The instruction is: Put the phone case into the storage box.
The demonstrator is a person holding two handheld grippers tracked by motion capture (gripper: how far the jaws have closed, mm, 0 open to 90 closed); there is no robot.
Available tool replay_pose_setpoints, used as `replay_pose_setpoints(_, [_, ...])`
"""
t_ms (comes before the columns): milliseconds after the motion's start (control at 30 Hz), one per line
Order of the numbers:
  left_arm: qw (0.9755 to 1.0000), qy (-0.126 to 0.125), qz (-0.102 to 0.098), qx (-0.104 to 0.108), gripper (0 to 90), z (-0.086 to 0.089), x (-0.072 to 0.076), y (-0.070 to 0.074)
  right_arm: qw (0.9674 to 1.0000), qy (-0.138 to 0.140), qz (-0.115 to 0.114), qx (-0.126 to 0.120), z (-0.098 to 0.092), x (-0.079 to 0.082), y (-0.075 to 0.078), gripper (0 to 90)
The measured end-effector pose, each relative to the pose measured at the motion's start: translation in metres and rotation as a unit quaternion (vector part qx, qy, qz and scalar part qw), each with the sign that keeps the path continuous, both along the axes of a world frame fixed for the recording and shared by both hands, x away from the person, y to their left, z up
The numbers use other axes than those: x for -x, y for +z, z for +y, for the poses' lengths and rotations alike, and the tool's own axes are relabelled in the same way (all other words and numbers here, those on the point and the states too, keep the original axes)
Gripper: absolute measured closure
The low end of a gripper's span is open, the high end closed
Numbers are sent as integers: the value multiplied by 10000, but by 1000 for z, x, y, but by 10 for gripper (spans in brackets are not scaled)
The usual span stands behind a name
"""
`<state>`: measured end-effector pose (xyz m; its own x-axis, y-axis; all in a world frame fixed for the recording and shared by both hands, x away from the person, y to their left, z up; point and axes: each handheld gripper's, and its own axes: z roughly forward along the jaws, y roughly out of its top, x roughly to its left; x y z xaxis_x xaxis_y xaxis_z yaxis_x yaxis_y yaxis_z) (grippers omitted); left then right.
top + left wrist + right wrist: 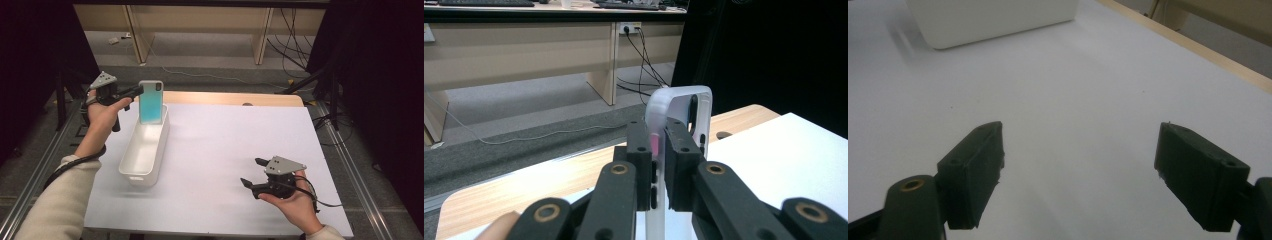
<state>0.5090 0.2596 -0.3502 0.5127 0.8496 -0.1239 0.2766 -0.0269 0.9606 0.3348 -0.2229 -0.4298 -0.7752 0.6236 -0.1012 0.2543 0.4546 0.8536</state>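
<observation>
A teal phone case point(150, 101) stands upright over the far end of a long white bin point(138, 167). My left gripper point(137, 91) is shut on the case's left edge, reaching in level from the left. In the left gripper view the jaws pinch the translucent rim of the phone case point(676, 107), with my left gripper point(658, 150) closed tight on it. My right gripper point(254, 172) rests low over the white table at the front right, open with nothing between its jaws. The right gripper view has my right gripper point(1078, 172) wide apart above bare white table, with the white bin point(993, 17) farther off.
The white table surface point(225, 150) has a wooden strip point(235, 98) along its far edge. Metal rails point(350, 165) run along both sides. Beyond the table are desks and loose cables on the floor point(295, 50).
</observation>
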Motion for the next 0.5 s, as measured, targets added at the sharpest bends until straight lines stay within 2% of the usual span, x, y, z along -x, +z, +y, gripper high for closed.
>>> replay_pose_setpoints(300, [10000,-3,9,1,826,0,-3,-2,10000,5,55,-41,-3,1,0,211])
replay_pose_setpoints(500, [10000,16,10,-11,825,0,-4,-2,10000,-10,-3,-92,-3,2,0,210])
